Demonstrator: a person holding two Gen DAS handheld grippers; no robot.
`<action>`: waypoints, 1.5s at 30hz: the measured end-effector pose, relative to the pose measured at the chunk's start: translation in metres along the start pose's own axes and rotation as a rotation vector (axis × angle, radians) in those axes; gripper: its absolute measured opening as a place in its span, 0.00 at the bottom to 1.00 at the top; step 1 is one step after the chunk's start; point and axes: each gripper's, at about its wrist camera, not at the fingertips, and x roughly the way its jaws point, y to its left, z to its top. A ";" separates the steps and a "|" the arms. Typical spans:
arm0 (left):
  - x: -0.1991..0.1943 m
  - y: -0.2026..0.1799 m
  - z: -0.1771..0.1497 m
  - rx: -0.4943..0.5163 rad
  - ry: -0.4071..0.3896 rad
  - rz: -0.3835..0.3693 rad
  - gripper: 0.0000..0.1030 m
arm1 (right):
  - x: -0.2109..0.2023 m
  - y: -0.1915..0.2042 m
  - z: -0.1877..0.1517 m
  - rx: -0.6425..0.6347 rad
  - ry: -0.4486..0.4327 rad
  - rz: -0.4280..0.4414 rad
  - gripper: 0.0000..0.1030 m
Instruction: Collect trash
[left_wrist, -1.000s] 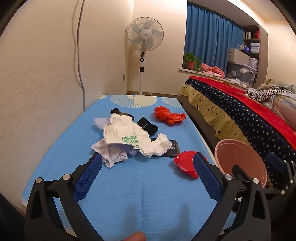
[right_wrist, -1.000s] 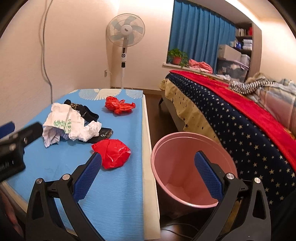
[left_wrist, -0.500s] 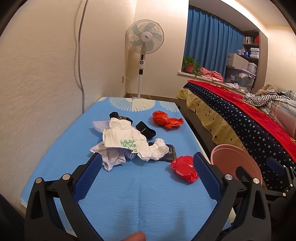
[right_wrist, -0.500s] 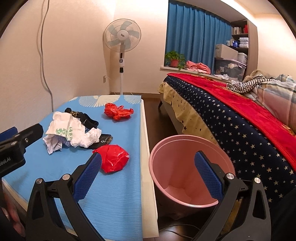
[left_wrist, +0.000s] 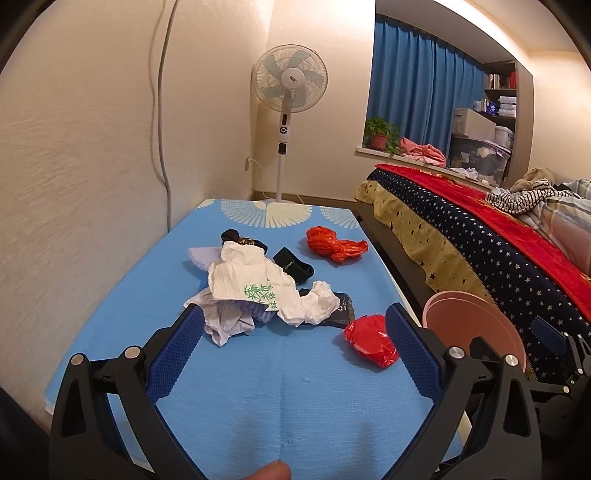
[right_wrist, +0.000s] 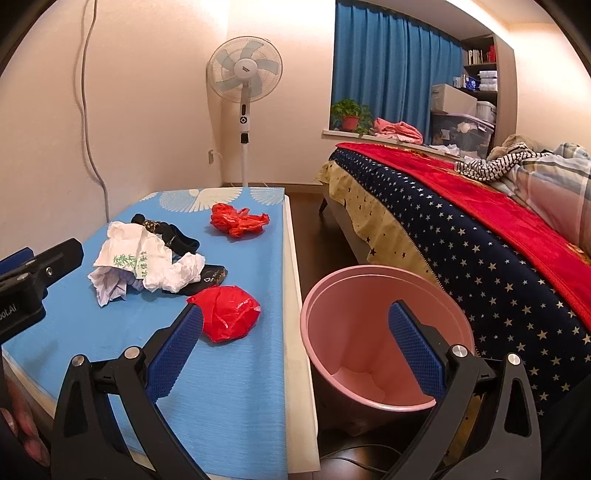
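Start of the job, nothing picked up yet. Both claws released, jaws spread wide, empty. Left claw (left_wrist: 293, 332) hangs over the near end of the blue counter (left_wrist: 258, 406); right claw (right_wrist: 295, 332) is off the counter's right edge, above the pink bin (right_wrist: 388, 332) on the floor. Trash sits mid-counter: white paper wad (left_wrist: 255, 284), black wrappers (left_wrist: 293, 264), red bag (left_wrist: 371, 343) nearest, just ahead-right of the left claw, orange bag (left_wrist: 332, 243) further off. Likely next: reach forward, close on the red bag, carry it right to the bin.
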 end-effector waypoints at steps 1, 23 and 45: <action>-0.001 0.000 -0.001 0.001 0.000 0.002 0.92 | 0.000 0.000 0.000 0.001 -0.001 0.000 0.95; 0.021 0.022 0.000 -0.023 0.012 0.112 0.92 | 0.059 0.013 0.013 0.106 0.057 0.102 0.90; 0.135 0.063 0.010 -0.179 0.166 0.169 0.81 | 0.156 0.038 -0.004 0.134 0.339 0.171 0.85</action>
